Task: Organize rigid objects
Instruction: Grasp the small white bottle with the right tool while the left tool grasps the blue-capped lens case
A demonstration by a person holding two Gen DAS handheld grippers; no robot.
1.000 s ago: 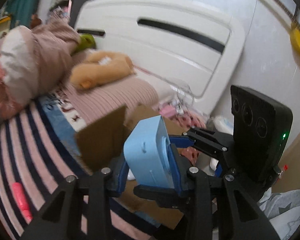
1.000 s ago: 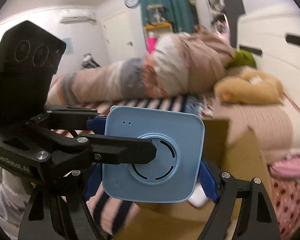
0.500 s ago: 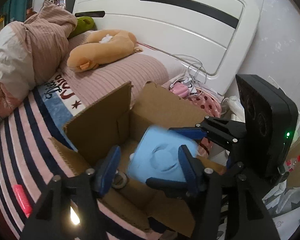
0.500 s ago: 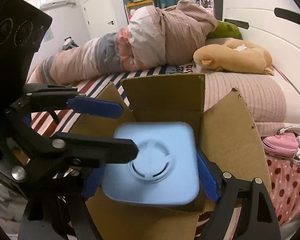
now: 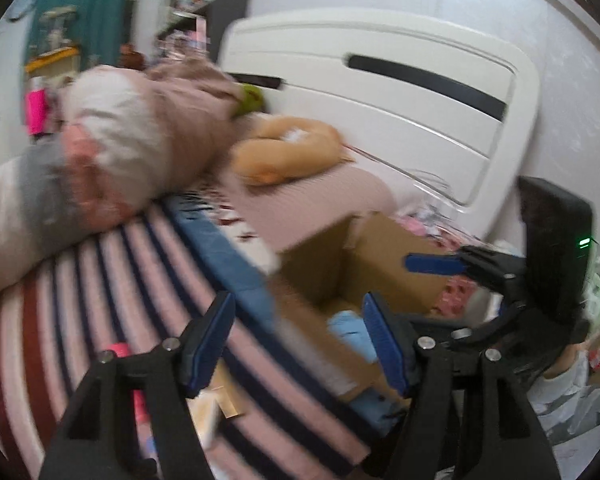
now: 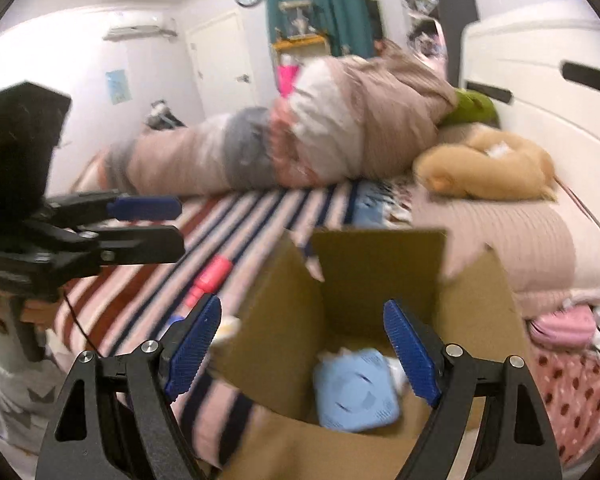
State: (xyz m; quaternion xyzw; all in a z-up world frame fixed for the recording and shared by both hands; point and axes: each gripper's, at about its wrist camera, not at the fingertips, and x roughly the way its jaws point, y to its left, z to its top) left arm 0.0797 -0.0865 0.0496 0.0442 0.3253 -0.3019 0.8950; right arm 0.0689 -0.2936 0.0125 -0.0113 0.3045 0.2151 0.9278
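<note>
Blue square device (image 6: 356,394) lies in cardboard box (image 6: 376,268) beneath our right tool (image 6: 304,344); both tools, left tool (image 5: 300,340) included, gape wide, empty.

Left hand-held gripper (image 5: 298,340) empty, jaws apart; blue device (image 5: 350,336) in cardboard box (image 5: 384,264)

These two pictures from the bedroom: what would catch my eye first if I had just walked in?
Probably the open cardboard box on the striped bedspread, with a pale blue square gadget lying inside it. Next, the two black claws with blue pads: the right claw hangs wide open above the box, and the left claw is open beside it. Behind them, a tan plush toy rests near the white headboard.
</note>
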